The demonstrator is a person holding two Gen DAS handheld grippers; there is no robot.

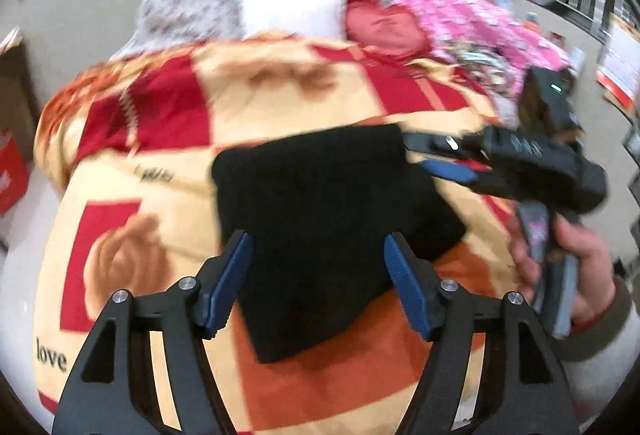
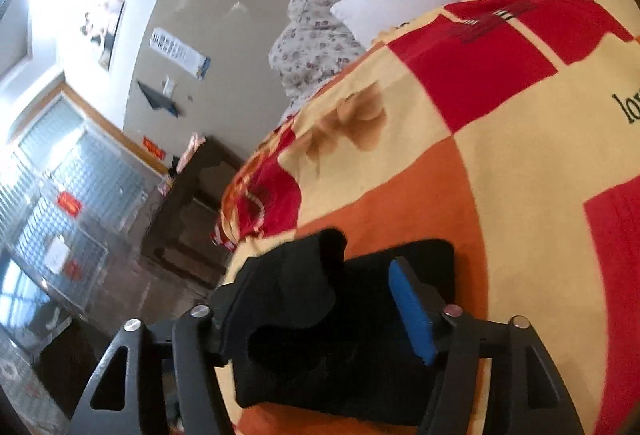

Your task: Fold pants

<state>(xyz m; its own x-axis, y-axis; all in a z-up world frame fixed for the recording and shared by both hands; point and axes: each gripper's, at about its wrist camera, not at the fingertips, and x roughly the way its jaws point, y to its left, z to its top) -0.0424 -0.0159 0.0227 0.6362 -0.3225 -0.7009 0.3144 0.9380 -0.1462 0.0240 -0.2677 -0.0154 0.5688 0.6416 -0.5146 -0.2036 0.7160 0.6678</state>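
Now, in the left wrist view, the left gripper (image 1: 318, 277) has its fingers wide apart, and the folded black pants (image 1: 320, 227) lie on the bed (image 1: 160, 195) between and beyond the fingertips, not pressed. In the right wrist view, the right gripper (image 2: 320, 299) fingers also stand wide, with the pants (image 2: 352, 335) between them, loose.
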